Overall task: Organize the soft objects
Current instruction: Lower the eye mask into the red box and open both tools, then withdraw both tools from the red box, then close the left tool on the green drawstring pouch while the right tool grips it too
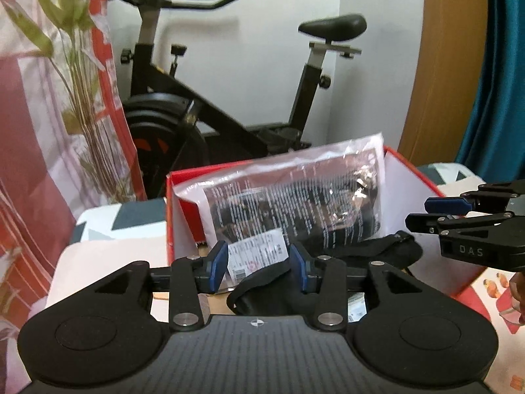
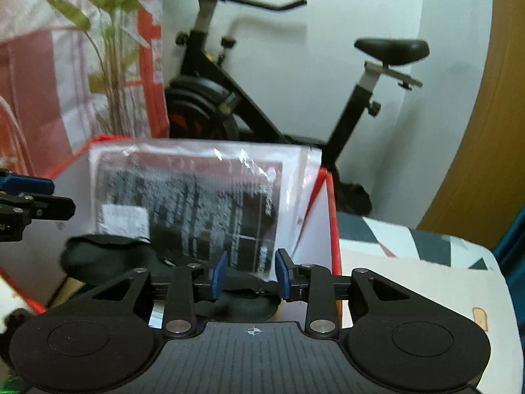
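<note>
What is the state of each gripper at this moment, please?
Left gripper: open, holding nothing; the clear plastic packet in the red cardboard box lies beyond it.
Right gripper: open, above the black fabric item, not gripping it.

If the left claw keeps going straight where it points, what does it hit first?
Probably the black fabric lying between the open left claw pads, then the plastic packet in the red box. Depth is uncertain.

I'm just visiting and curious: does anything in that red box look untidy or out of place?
Yes. The clear plastic packet with printed text leans tilted in the red cardboard box, poking above its rim, and the black fabric item lies crumpled at its foot.
</note>
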`<state>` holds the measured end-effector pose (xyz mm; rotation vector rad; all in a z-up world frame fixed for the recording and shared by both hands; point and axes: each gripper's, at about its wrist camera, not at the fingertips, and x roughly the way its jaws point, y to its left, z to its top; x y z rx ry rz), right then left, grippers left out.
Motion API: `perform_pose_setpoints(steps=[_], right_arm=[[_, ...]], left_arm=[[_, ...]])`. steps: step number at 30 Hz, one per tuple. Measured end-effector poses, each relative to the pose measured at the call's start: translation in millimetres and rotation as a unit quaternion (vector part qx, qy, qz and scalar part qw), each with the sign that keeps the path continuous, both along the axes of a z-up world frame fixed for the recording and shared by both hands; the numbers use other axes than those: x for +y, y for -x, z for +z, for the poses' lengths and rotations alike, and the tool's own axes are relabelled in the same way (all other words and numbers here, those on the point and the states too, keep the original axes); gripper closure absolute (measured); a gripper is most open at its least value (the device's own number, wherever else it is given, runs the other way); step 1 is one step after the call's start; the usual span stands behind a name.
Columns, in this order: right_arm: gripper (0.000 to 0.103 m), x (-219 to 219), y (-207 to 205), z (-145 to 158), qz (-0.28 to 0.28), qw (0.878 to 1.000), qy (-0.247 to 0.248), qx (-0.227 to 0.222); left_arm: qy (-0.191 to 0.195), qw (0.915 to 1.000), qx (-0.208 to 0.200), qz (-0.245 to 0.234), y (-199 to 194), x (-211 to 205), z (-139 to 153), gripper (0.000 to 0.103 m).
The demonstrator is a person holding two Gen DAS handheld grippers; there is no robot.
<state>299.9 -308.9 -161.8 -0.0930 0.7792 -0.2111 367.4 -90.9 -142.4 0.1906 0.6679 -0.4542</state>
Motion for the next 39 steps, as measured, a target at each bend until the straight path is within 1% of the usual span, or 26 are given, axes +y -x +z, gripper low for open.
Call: perform_pose_setpoints(steps=[2,5,7,9,15,21,25,27,29,32,35,39], right_arm=[[0.072,1.5,11.2,8.2,0.005,1.000,-0.012,-0.019],[0.071,2.7,29.5,18.6,0.009,0.998,-0.036,-0.044],[0.069,3.7,44.3,23.6,0.010,0.997,-0.048,-0.063],[0.065,4.5,59.7,26.2,0.008,0.995,-0.059,-0.079],[0.059,9.9,104.9,24.5,-0.005,0.990,-0.080,-0.118],[0.058,21.4,143.1,12.9,-0.008,0.986,-0.092,-0.137],[0.058,33.9,165.1,-6.2,-0.001,0.988,-0.101,-0.119],[0.058,42.3,174.1,-18.3,0.007,0.990,-0.100,-0.102],[0.059,50.9,181.6,-29.9,0.013,0.991,-0.105,-0.086],[0.060,63.9,190.4,-47.6,0.029,0.991,-0.120,-0.055],[0.065,77.2,195.2,-60.4,0.048,0.991,-0.121,-0.028],[0.066,85.4,198.9,-66.9,0.059,0.990,-0.125,-0.011]], left_arm=[[0.008,0.9999,-0.011,0.003,12.0,6.8,7.8,0.057],[0.027,0.9993,-0.024,0.007,32.6,19.0,15.9,0.054],[0.038,0.9988,-0.030,0.010,47.1,26.9,18.2,0.054],[0.049,0.9982,-0.034,0.013,63.8,35.3,17.7,0.054],[0.064,0.9972,-0.028,0.025,105.1,55.9,3.8,0.054],[0.089,0.9954,-0.005,0.037,133.9,72.9,-18.4,0.054],[0.111,0.9925,0.026,0.044,144.5,82.6,-37.4,0.056],[0.125,0.9900,0.043,0.048,149.4,87.6,-47.5,0.060],[0.143,0.9866,0.059,0.051,152.6,92.3,-57.6,0.061],[0.153,0.9832,0.079,0.060,152.8,95.1,-69.4,0.067],[0.156,0.9818,0.088,0.064,153.0,95.9,-76.0,0.069],[0.159,0.9804,0.087,0.077,152.3,100.3,-81.9,0.073]])
